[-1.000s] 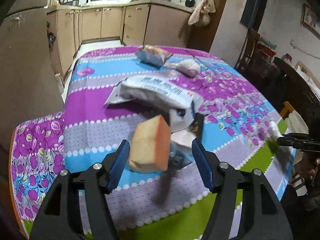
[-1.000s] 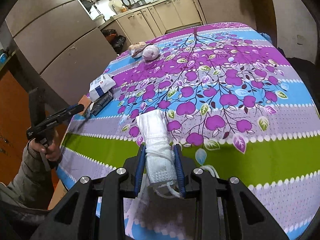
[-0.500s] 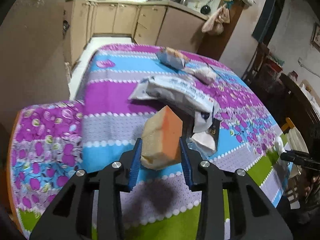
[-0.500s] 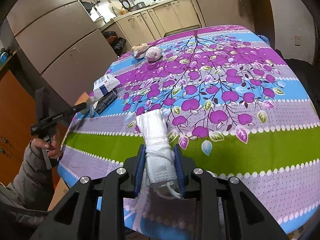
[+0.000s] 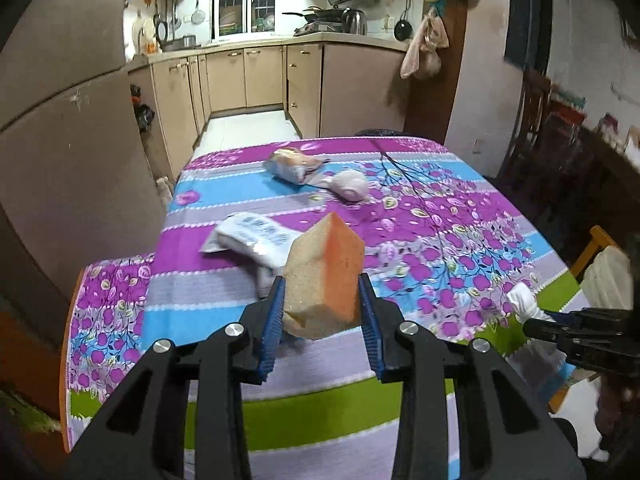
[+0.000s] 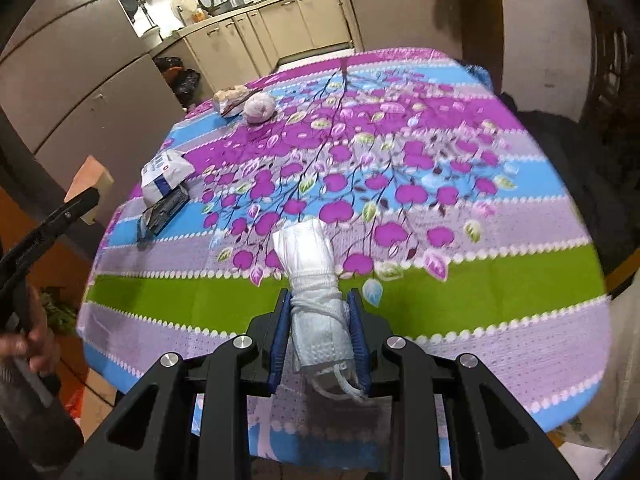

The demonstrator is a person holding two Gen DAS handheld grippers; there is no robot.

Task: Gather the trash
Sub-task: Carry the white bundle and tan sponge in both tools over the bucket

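Observation:
My left gripper point(image 5: 323, 320) is shut on an orange and tan sponge point(image 5: 326, 276), held in the air above the near end of the table. The same sponge point(image 6: 90, 178) shows at the left edge of the right wrist view. My right gripper point(image 6: 319, 334) is shut on a rolled white face mask point(image 6: 314, 280) wound with its string, raised over the green stripe of the tablecloth. On the table lie a white printed wrapper point(image 5: 250, 236), a dark flat packet point(image 6: 166, 208), a clear bag with food point(image 5: 290, 164) and a pale lump in plastic point(image 5: 350, 184).
The table wears a striped floral cloth point(image 5: 440, 224). Kitchen cabinets point(image 5: 260, 76) stand beyond the far end, with a tall brown cupboard point(image 5: 76, 152) along the left side. A wooden chair point(image 5: 596, 256) stands at the right. A person's hand point(image 6: 28, 344) grips the left tool.
My left gripper closed on the sponge, lifted it off the table and drew back. My right gripper kept its hold on the mask and tilted a little.

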